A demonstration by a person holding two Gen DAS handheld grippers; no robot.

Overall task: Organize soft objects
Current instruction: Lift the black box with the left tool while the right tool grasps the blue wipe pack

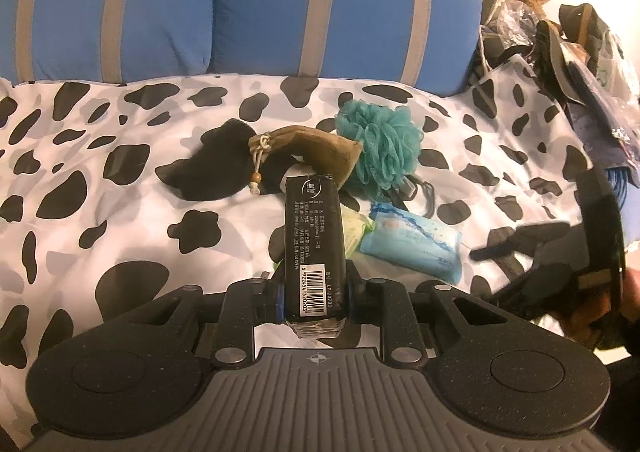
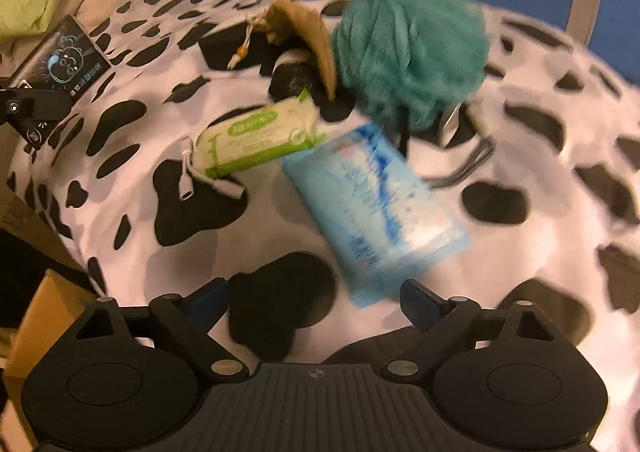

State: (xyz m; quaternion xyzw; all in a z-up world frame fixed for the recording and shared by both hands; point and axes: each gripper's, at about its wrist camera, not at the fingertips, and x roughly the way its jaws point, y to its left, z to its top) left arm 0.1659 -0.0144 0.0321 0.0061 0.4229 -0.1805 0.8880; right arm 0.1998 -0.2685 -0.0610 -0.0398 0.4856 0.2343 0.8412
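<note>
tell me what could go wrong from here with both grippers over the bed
The right gripper is open just short of the light blue wipes pack; it may shove the slick pack rather than grip it. The left gripper pinches only the black pack's near end, so the pack could tip out.

A cow-print sheet (image 1: 120, 180) spread across the middle of the left wrist view. Blue cushions with grey stripes (image 1: 240, 4) filled the upper part. In the right wrist view, a cardboard box (image 2: 48, 316) sat lower left.
</note>
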